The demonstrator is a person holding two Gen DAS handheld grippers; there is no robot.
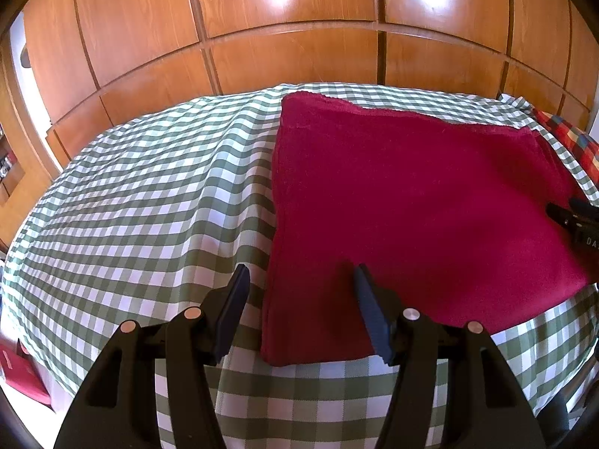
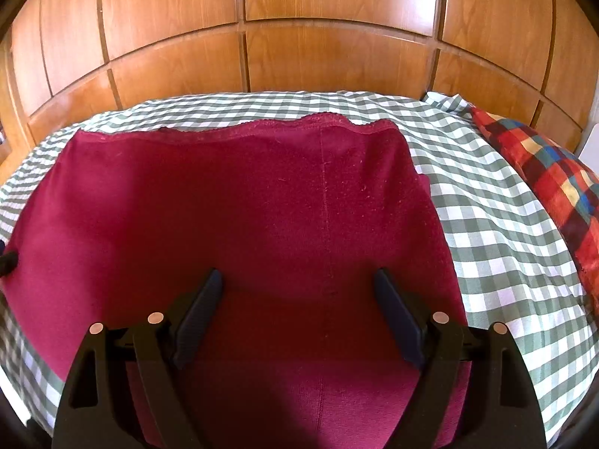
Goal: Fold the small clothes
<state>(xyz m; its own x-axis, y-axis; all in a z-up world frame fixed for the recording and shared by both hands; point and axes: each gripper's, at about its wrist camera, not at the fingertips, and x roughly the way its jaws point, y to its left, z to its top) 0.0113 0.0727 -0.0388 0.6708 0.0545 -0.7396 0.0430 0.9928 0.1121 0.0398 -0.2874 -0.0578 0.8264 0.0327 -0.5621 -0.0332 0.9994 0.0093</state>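
Observation:
A dark red garment (image 1: 411,205) lies flat on a green-and-white checked bedspread (image 1: 131,205). My left gripper (image 1: 301,273) is open and empty, its jaws astride the garment's near left edge. The right gripper's tip shows at the right edge of the left wrist view (image 1: 572,220). In the right wrist view the garment (image 2: 243,205) fills the middle, with a scalloped hem at the far side and a seam down the middle. My right gripper (image 2: 297,278) is open and empty just above the garment's near part. The left gripper's tip shows at the left edge (image 2: 7,262).
A wooden panelled wardrobe (image 1: 299,37) stands behind the bed. A red, yellow and blue checked pillow (image 2: 554,187) lies at the right side of the bed. A dark red object (image 1: 22,378) sits low at the left, off the bed.

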